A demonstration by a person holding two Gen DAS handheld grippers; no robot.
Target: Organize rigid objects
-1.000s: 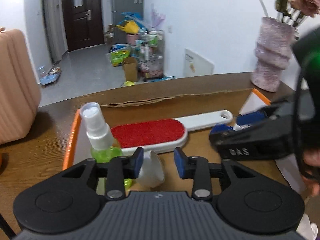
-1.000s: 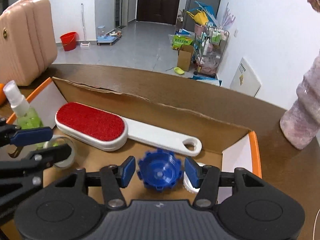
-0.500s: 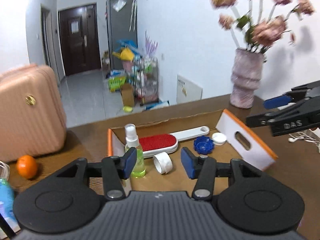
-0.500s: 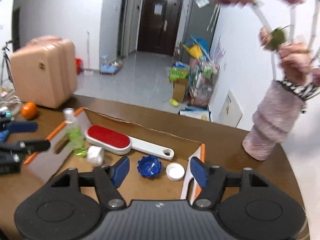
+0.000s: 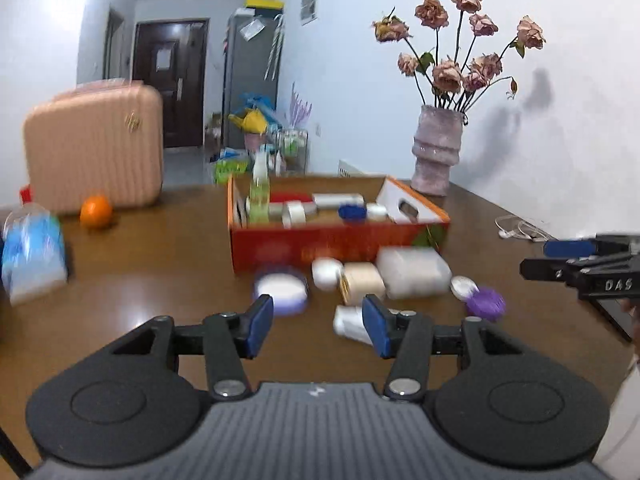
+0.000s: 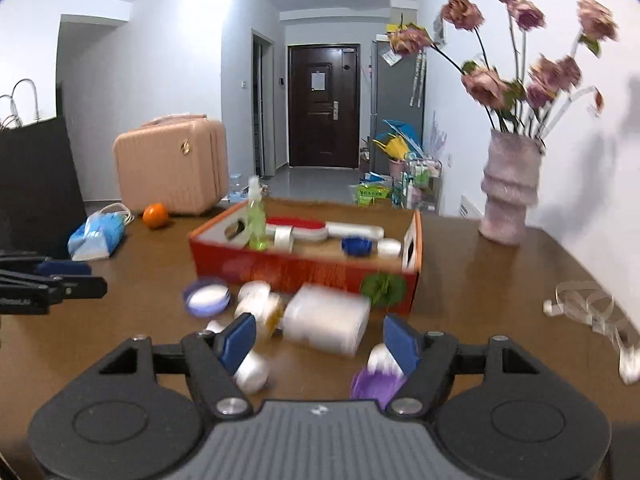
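An orange cardboard box (image 5: pixel 340 242) (image 6: pixel 304 270) stands mid-table and holds a green spray bottle (image 6: pixel 256 220), a red lint brush (image 6: pixel 304 226), a tape roll (image 6: pixel 283 237), a blue cap (image 6: pixel 355 246) and a white lid (image 6: pixel 389 246). In front of it lie a purple-rimmed lid (image 5: pixel 282 288) (image 6: pixel 206 296), a white jar (image 5: pixel 412 272) (image 6: pixel 324 318), a beige jar (image 5: pixel 362 282), a small white bottle (image 5: pixel 352 322) and a purple cap (image 5: pixel 484 302) (image 6: pixel 376 384). My left gripper (image 5: pixel 318 326) is open and empty. My right gripper (image 6: pixel 320 340) is open and empty.
A pink vase with dried roses (image 5: pixel 438 156) (image 6: pixel 508 192) stands back right. A pink suitcase (image 5: pixel 94 148), an orange (image 5: pixel 95 211) and a blue tissue pack (image 5: pixel 34 256) sit left. White earphones (image 6: pixel 592 308) lie right, a black bag (image 6: pixel 36 188) far left.
Both grippers have pulled back and up from inside the box, empty. The loose jars and lids in front of the box have come into view.
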